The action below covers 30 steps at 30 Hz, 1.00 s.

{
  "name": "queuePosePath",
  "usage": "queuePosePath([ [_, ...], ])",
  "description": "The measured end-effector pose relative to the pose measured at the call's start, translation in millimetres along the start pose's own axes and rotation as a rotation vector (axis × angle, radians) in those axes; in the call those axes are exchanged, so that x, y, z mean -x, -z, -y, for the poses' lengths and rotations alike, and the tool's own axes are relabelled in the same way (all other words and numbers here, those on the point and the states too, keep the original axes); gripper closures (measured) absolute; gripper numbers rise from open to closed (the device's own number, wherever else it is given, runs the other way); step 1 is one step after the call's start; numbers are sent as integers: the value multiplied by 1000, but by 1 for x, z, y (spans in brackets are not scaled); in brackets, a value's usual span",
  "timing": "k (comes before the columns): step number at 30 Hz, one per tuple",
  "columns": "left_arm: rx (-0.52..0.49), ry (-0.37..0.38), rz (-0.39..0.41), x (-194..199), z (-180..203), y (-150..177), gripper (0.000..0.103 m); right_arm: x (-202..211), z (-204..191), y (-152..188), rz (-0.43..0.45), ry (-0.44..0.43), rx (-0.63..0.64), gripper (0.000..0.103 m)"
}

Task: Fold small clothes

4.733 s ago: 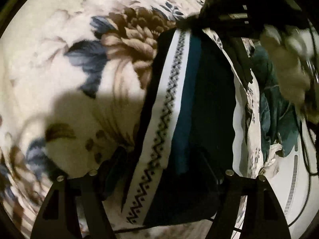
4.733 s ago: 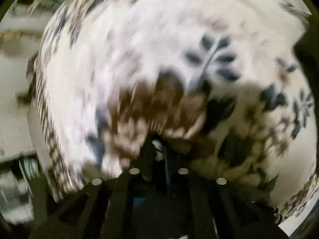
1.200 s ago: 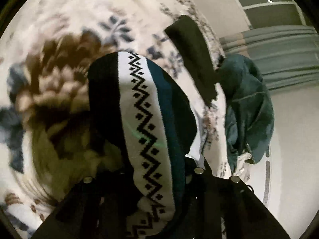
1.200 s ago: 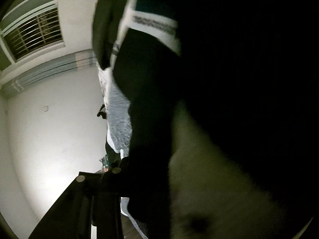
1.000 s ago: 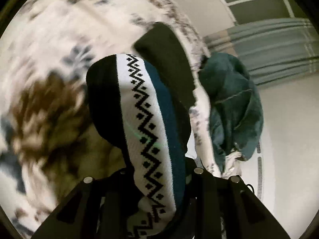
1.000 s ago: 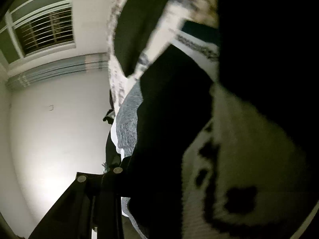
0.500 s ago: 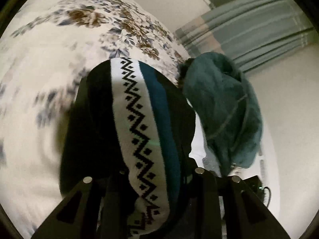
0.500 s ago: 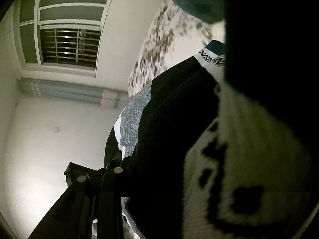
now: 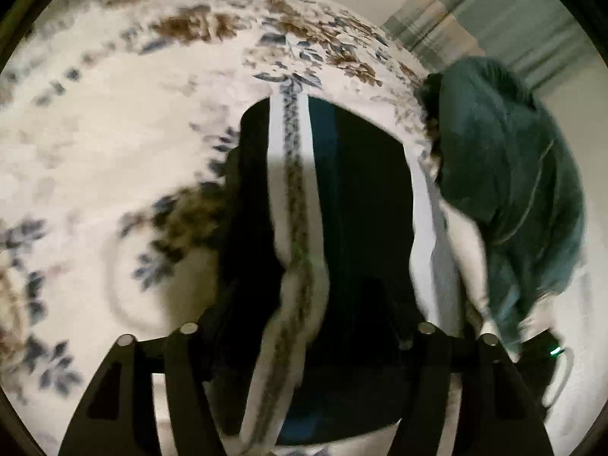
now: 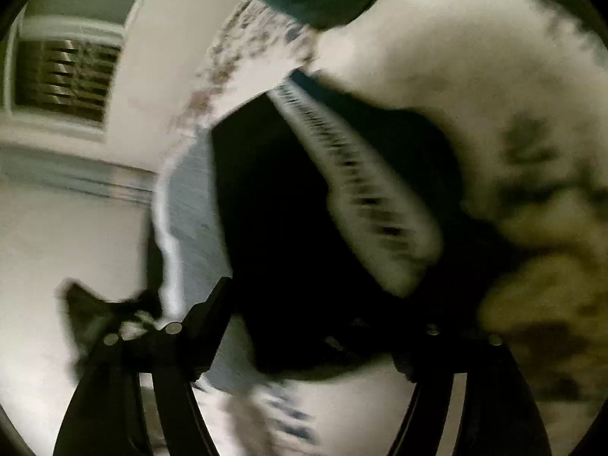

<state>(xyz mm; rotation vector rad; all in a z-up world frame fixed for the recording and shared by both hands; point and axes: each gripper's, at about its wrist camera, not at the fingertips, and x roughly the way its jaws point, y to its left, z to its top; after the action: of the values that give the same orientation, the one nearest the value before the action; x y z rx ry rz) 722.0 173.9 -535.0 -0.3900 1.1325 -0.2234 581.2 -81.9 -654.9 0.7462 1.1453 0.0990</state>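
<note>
Right tongs (image 10: 304,326) just opened; black patterned garment (image 10: 304,197) between fingers.

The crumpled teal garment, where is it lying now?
In the left wrist view the crumpled teal garment lies at the right, near the edge of the floral bedspread, just right of the folded black sweater with the white zigzag stripe.

garment (image 9: 361,197) on bedspread (image 9: 114,159) | heaped cloth (image 9: 509,174) just right of garment, at bed edge

Left gripper (image 9: 304,332) and right gripper (image 10: 300,328), fingers just spread wide.
</note>
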Motion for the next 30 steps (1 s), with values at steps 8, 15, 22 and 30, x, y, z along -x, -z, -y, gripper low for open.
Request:
queuePosePath([
  [8,-40,-207,42,16,13,29,29,46,18,-75,15,349,272,7],
  [15,-143,-408,102,92,72,54,0,113,-54,-86,116,532,489,0],
  [22,-133,-386,158,203,124,86,0,270,-131,-66,219,561,549,0],
  [30,-158,-368,255,331,193,133,0,450,-186,-19,353,534,606,0],
])
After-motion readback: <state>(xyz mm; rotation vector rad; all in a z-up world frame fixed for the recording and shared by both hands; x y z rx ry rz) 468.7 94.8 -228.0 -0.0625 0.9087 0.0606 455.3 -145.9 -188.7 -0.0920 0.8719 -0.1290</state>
